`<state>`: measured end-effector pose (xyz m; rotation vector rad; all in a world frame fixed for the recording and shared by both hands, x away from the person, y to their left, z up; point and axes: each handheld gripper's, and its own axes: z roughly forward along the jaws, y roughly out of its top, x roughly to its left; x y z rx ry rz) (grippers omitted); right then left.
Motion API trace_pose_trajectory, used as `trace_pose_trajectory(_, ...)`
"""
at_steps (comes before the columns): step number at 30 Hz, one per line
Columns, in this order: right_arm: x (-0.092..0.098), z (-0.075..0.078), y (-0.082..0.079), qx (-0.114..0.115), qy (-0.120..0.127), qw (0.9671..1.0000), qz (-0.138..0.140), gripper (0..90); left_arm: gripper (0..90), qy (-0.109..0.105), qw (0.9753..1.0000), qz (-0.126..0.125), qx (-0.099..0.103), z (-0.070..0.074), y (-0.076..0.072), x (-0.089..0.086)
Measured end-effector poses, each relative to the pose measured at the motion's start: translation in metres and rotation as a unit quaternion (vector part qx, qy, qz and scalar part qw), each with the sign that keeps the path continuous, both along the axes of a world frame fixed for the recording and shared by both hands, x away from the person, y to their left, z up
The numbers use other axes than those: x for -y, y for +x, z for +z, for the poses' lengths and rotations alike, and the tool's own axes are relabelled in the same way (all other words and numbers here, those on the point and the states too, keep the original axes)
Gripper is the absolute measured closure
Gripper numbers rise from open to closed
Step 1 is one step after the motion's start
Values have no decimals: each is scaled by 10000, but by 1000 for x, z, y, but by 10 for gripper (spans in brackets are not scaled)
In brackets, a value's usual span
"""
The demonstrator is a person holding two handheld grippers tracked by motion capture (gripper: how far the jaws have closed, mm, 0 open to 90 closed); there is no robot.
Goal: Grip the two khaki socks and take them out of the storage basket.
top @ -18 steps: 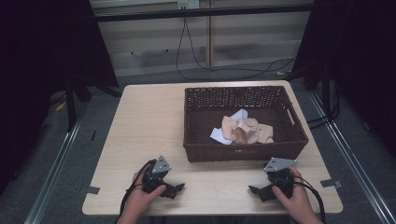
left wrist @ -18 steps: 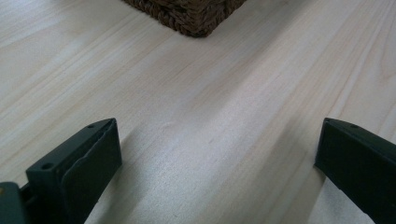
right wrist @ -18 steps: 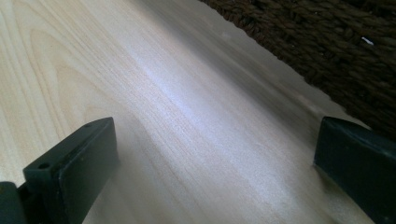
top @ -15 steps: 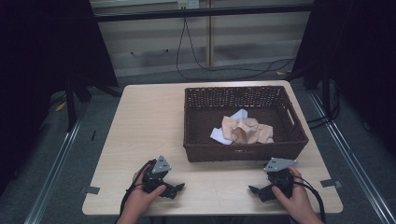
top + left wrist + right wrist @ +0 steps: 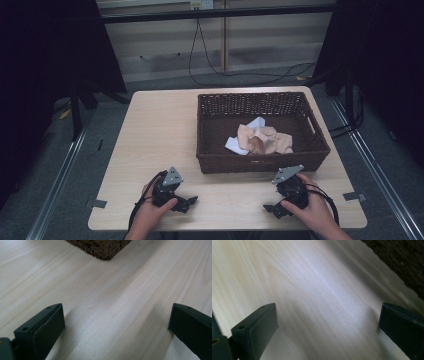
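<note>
A dark brown wicker basket [image 5: 260, 164] stands on the right half of the pale wooden table [image 5: 155, 135]. Inside it lies a crumpled heap of peach and white cloth [image 5: 260, 139]. My left gripper [image 5: 189, 202] rests low near the table's front edge, left of the basket, held by a hand; its jaws stand wide apart over bare wood [image 5: 115, 322], with a basket corner [image 5: 105, 250] ahead. My right gripper [image 5: 270, 209] sits near the front edge below the basket, jaws wide apart over bare wood [image 5: 327, 315], the basket's wall [image 5: 402, 262] at the upper right.
Beyond the table's far edge are a grey floor, a black rail and hanging cables [image 5: 200, 55]. Dark curtains close both sides. Tape marks [image 5: 352, 196] sit at the table's front corners. Bare wood spreads over the table's left half.
</note>
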<state>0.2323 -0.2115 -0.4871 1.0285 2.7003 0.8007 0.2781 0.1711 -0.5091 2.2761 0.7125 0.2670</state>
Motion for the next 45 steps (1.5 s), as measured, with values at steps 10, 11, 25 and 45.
trace_pose_trajectory(10,-14,19,5,-610,-545,9960,357,23,0,-70,10000,10,-31,-1,0,1)
trace_pose_trajectory(11,-14,21,7,-609,-553,9958,392,24,0,-62,10000,8,-31,-1,0,0)
trace_pose_trajectory(25,-14,35,13,-773,-803,9919,602,25,0,-61,10000,6,-31,-1,0,0)
trace_pose_trajectory(45,-21,73,26,-1044,-1139,9833,964,37,0,-68,10000,4,-31,-1,0,0)
